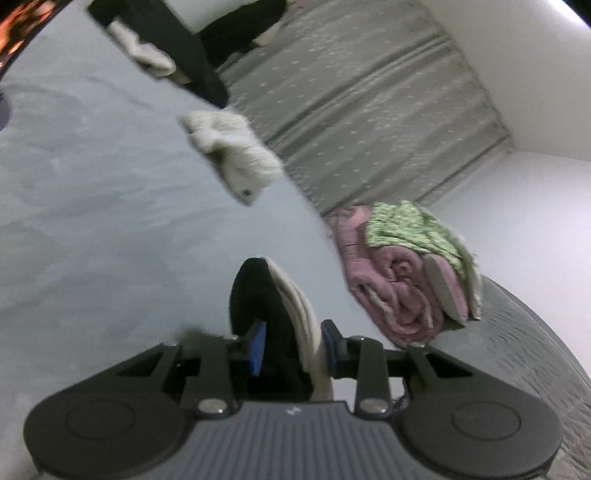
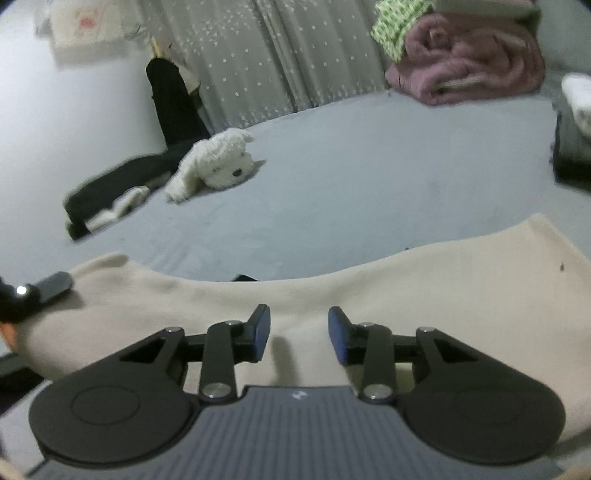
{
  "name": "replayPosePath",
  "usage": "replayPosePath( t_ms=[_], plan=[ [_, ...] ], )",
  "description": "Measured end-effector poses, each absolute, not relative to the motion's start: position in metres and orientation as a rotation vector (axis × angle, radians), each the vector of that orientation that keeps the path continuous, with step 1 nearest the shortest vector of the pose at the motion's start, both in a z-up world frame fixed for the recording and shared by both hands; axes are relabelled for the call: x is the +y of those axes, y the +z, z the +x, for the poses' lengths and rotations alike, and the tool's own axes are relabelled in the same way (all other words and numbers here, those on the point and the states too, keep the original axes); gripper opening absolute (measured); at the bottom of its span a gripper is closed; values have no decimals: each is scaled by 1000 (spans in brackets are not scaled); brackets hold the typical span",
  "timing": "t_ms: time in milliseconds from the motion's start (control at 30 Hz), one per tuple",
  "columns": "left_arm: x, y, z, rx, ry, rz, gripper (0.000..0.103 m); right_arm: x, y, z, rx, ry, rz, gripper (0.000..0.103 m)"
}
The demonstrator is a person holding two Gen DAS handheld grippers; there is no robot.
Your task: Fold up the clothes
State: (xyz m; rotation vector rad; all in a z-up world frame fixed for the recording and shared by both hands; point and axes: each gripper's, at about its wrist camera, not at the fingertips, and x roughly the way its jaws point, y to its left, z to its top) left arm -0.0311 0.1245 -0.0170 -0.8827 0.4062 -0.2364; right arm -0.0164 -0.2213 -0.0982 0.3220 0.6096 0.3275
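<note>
A cream garment (image 2: pixel 406 295) with a black lining lies spread on the grey bed sheet (image 2: pixel 332 184) in the right wrist view. My right gripper (image 2: pixel 298 334) is open just above it, with the cloth between and under the jaws. In the left wrist view my left gripper (image 1: pixel 291 347) is shut on a bunched fold of the same cream and black garment (image 1: pixel 280 302), lifted off the sheet. The left gripper's finger (image 2: pixel 51 286) also shows at the garment's left edge in the right wrist view.
A white plush dog (image 2: pixel 218 162) lies mid-bed beside black clothes (image 2: pixel 147 173). A folded pink blanket (image 2: pixel 469 70) with a green patterned cloth (image 2: pixel 395 26) sits at the far right corner. A grey starred curtain (image 2: pixel 277 55) and white wall stand behind.
</note>
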Motion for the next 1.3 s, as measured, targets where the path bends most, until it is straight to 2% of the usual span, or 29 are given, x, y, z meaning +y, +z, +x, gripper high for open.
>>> replayPosePath(
  t_ms=[167,300,333,400,567,600,667,800,867,933,1133,1300],
  plan=[
    [98,-4,-32,386,-295,-880,29,-248,-91,-25,642,378,513,43],
    [74,-2,-27,398,-348,-898,20,-276,-92,-30,668,406,699,50],
    [68,-8,-23,423,-356,-902,14,-283,-93,-31,675,414,748,51],
    [55,-20,-15,473,-372,-909,10,-297,-96,-33,691,431,851,56],
    [22,-50,6,599,-412,-926,10,-328,-120,-33,746,440,1145,57],
    [18,-56,8,622,-421,-927,4,-333,-123,-33,745,444,1198,57],
    [19,-54,7,616,-436,-916,3,-340,-126,-35,742,448,1277,57],
    [22,-48,3,606,-467,-896,7,-340,-116,-35,761,439,1248,58],
    [23,-46,2,601,-482,-885,18,-338,-109,-36,773,432,1212,58],
    [31,-39,-3,574,-492,-890,33,-334,-103,-35,784,419,1155,58],
    [59,-29,-12,522,-431,-910,34,-317,-101,-27,791,381,1045,63],
    [74,-40,-12,569,-323,-900,33,-309,-100,-21,780,386,1046,69]
  ],
)
